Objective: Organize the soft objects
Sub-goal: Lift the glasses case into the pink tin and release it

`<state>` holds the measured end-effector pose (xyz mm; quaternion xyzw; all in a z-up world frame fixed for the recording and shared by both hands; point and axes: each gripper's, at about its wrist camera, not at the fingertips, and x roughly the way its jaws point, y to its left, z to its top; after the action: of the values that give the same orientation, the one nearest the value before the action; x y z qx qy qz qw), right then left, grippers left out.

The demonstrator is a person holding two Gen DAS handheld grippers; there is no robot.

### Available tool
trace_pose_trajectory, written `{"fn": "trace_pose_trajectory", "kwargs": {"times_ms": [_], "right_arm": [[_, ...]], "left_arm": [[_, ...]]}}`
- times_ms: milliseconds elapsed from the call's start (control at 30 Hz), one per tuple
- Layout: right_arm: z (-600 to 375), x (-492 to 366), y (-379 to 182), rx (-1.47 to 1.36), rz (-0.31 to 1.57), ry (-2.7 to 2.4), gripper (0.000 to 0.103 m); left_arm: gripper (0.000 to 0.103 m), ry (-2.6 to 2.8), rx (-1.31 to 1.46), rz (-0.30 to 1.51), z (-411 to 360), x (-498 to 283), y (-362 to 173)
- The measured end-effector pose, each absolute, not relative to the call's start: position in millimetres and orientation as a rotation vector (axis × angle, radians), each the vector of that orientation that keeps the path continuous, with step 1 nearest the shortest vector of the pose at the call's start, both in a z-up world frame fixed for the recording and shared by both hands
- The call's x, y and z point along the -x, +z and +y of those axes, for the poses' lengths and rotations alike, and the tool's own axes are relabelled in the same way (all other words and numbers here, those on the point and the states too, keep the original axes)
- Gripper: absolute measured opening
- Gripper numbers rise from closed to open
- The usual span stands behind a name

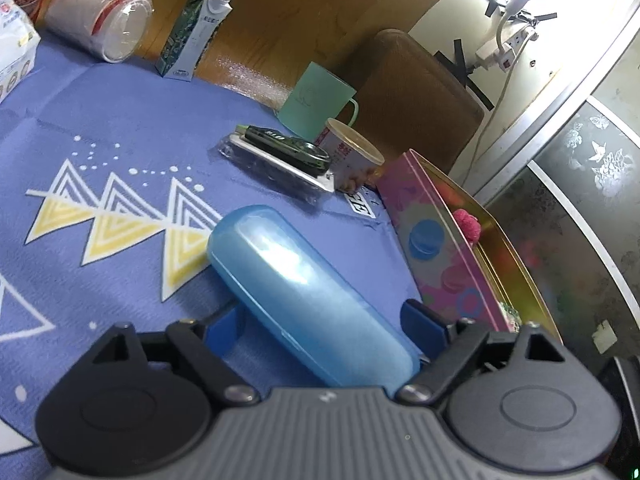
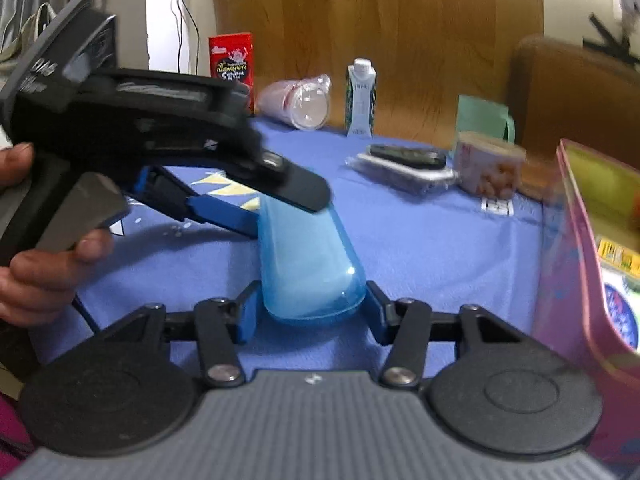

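Task state at mid-course, judged from both wrist views. Blue case (image 1: 304, 292) lying flat on the violet patterned cloth (image 1: 120, 120), just left of the pink tin (image 1: 436, 256) and not yet inside it — long axis running from near right to far left. Right gripper (image 2: 312, 312) clenched on the near, rounded end of the case, one blue pad against each side. Left gripper (image 1: 324, 316) straddling the far end, guided by a hand (image 2: 40, 272) at the left edge of the right wrist view; one pad close against the case, a sliver of cloth showing beside the other, so cannot tell whether grasping or merely bracketing. Already done, apparently: a raspberry-coloured fuzzy ball (image 1: 466, 224) resting inside the open tin, with further bright shapes there too blurred to name. Still left, apparently: dealing with the case itself — lifting it toward the tin or opening it, which of the two not decidable from these views. Untouched at the far side of the cloth: sleeve of plastic cups (image 1: 100, 20), drink carton (image 1: 196, 32), mint mug (image 1: 316, 96), packaged dark gadget (image 1: 280, 156) and printed paper tub (image 1: 352, 156), none of them plainly soft and probably outside the sorting.
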<state>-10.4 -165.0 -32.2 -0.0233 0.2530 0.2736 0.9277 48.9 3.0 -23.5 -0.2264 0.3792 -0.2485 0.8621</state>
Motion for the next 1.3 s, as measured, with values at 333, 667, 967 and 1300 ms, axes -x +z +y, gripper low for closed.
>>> {"fn": "trace_pose_trajectory", "kwargs": {"times_ms": [333,667,967,1300], "right_arm": [[-193,29,11,0.093,0.292,0.395,0.054],[-264,41,12,0.021,0.268,0.130,0.054],[-292,20,-20,-0.011,0.352,-0.054,0.060],[-298,34,-14,-0.085,0.290,-0.045,0.060]], "left_arm": [[0.081,-0.683,0.409,0.654,-46,-62,40],[0.081,-0.866,0.279,0.668,-159,-83,48],[0.082,-0.837,0.239,0.714,-196,-100,28],[0.086,-0.814,0.222,0.612,-146,-75,43]]}}
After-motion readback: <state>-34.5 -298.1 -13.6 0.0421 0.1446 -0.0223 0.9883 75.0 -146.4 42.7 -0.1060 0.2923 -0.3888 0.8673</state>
